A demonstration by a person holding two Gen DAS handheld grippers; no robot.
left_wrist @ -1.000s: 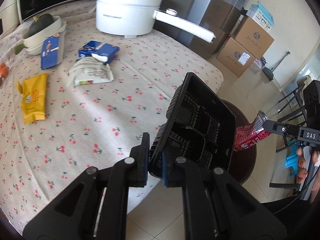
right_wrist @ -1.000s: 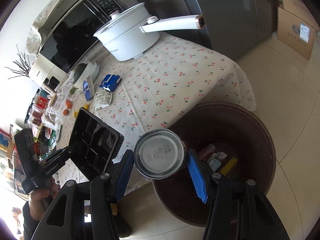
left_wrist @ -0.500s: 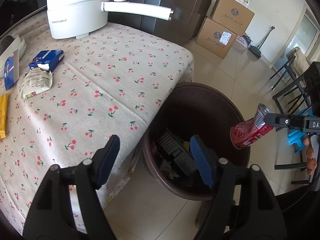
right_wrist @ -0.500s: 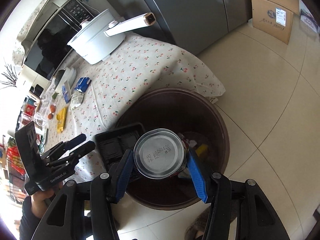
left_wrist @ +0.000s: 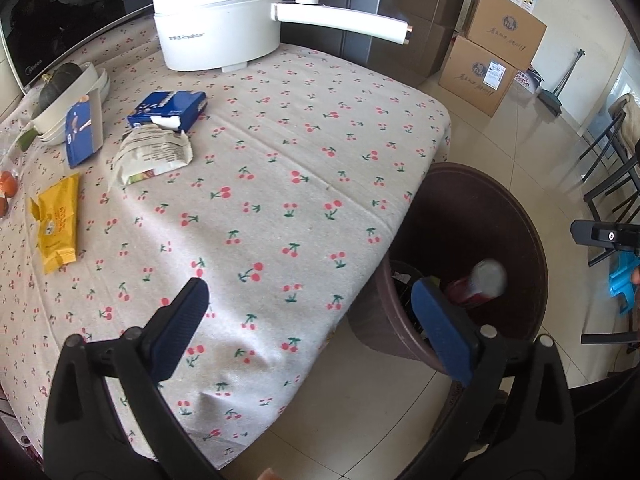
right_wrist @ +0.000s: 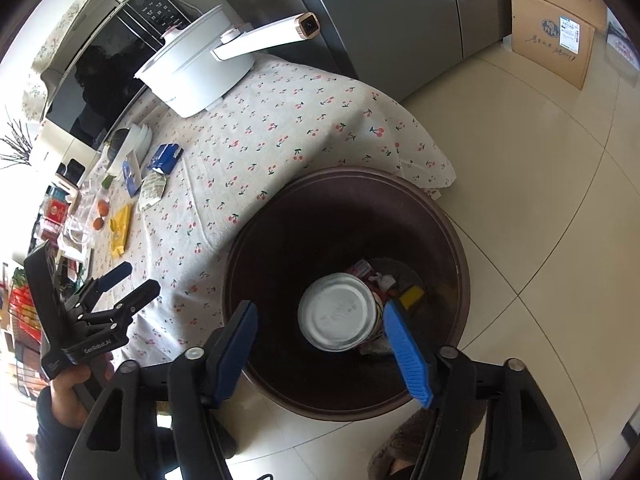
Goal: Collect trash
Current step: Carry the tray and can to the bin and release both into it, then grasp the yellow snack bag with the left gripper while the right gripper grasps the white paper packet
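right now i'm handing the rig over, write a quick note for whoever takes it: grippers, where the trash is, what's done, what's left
Left gripper: open, nothing between its fingers; jaws have just been opening, over the table edge beside the bin.
Right gripper: jaws have just been opening; the red can is loose between the fingers, above the brown trash bin.
Done: the black tray and other scraps are already in the bin.
Left on the cherry tablecloth: yellow wrapper, crumpled white packet, blue box, blue packet leaning on the bowls.
Leave the white pot.
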